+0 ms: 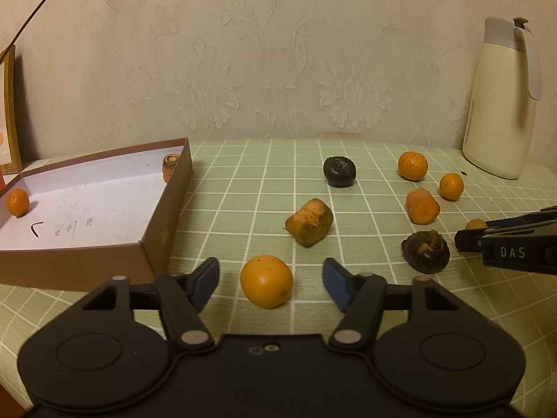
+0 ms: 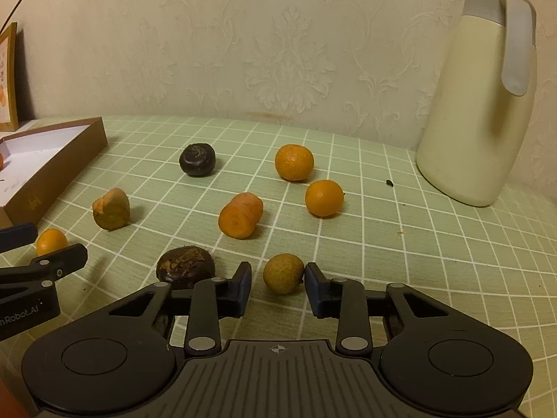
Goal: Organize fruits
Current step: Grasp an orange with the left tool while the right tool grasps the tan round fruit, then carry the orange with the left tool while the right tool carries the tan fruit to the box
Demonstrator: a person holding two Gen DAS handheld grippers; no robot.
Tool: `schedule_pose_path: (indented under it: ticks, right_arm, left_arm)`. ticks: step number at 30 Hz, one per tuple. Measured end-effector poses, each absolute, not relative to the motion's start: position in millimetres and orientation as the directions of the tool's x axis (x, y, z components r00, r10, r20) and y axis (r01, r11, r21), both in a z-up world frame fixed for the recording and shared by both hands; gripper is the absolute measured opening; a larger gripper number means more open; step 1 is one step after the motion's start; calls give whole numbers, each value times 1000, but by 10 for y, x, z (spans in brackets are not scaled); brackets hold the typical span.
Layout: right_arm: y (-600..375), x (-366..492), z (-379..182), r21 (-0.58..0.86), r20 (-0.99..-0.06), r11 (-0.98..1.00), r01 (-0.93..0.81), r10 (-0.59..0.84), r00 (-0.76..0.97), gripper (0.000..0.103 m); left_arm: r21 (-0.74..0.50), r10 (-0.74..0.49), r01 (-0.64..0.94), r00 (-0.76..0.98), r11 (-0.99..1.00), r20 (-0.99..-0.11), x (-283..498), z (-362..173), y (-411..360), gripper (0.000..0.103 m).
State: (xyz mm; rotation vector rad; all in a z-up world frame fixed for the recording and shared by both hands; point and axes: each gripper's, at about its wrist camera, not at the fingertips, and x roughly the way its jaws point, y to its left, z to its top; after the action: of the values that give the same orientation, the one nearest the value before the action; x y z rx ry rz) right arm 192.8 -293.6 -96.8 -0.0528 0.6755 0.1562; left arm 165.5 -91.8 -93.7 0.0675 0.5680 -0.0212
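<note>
My left gripper (image 1: 271, 276) is open around a small orange (image 1: 266, 281) on the green checked cloth, with a gap on each side. My right gripper (image 2: 278, 276) holds its fingers around a small yellow-green fruit (image 2: 282, 273). The right pad touches the fruit and a narrow gap shows at the left pad. Loose on the cloth lie two oranges (image 2: 294, 162) (image 2: 323, 198), a carrot piece (image 2: 241, 215), a greenish carrot chunk (image 1: 309, 223), a dark round fruit (image 1: 339, 171) and a brown water chestnut (image 2: 184, 265). The brown box (image 1: 163, 216) at the left holds one orange (image 1: 17, 202) and a carrot stub (image 1: 171, 167).
A cream jug (image 2: 477, 104) with a grey lid stands at the back right against the wallpapered wall. A framed picture (image 1: 8, 111) leans at the far left behind the box. The right gripper's fingers (image 1: 494, 240) reach in at the right edge of the left wrist view.
</note>
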Motion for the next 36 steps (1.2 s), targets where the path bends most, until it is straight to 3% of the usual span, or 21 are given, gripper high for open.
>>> schedule_pose_path:
  ticks: [2,9,21,36]
  right_arm:
    - [-2946,1939,-971,3,-629,987,-159,126,768,26]
    - [-2964,1945,-972,3,-631,987,-164,129,765,26]
    - [-2944,1869,-823,8,-601,987,-159,132,788,25]
    - [-2651,1661,-338,30,-495,975,-219,205,844,25]
  left_arm:
    - [60,2,37,837,998,-547,1668,-954,-918,47]
    - [57,2,35,835,998,-550,1680,-979,-918,23]
    - [24,-29,49,850,998,-526,1601,-855,-878,22]
    - [15,-18,27,909,1000,-417,1358,-308,-618,22]
